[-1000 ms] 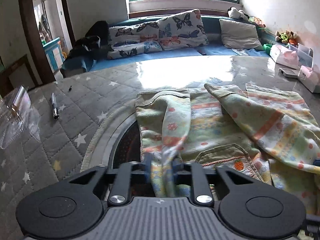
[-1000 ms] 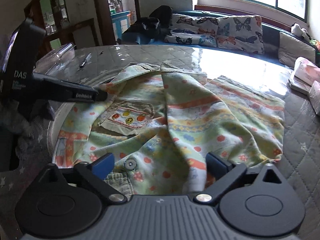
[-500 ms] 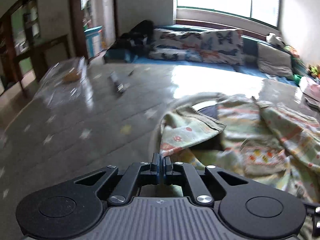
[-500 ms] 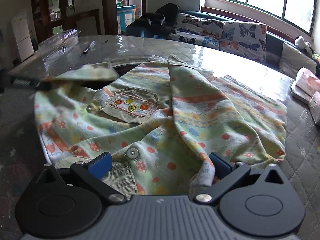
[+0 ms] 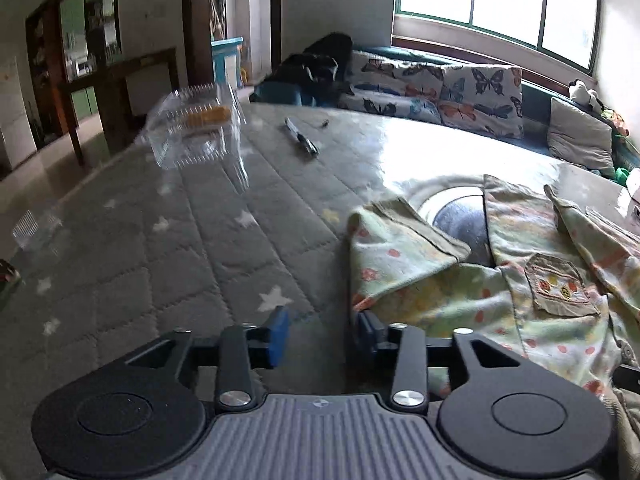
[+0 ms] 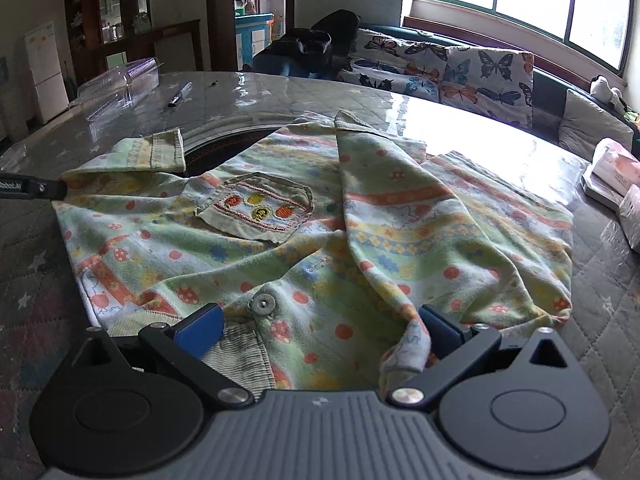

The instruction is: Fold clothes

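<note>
A child's pale green jacket (image 6: 280, 264) with orange dots, stripes and a chest pocket (image 6: 256, 208) lies spread on the grey quilted table cover (image 5: 168, 248). Its left sleeve (image 5: 392, 248) lies laid out to the side, cuff (image 6: 166, 152) turned back. My left gripper (image 5: 322, 336) hovers at that sleeve's lower edge with its jaws opening. Only the table cover shows between them, and the cloth lies beside the right finger (image 5: 366, 334). My right gripper (image 6: 320, 332) stands open over the jacket's front hem. A button (image 6: 263, 304) and loose fabric lie between its fingers, unpressed.
A clear plastic clamshell box (image 5: 196, 132) and a pen (image 5: 302, 142) lie on the far left of the table. Pink tissue packs (image 6: 612, 168) sit at the right edge. A dark round inset (image 5: 460, 212) shows under the jacket. A sofa with butterfly cushions (image 6: 440, 64) stands behind.
My left gripper, shut on the sleeve, drew it out to the left, then let it go and opened. The right gripper stayed open in place.
</note>
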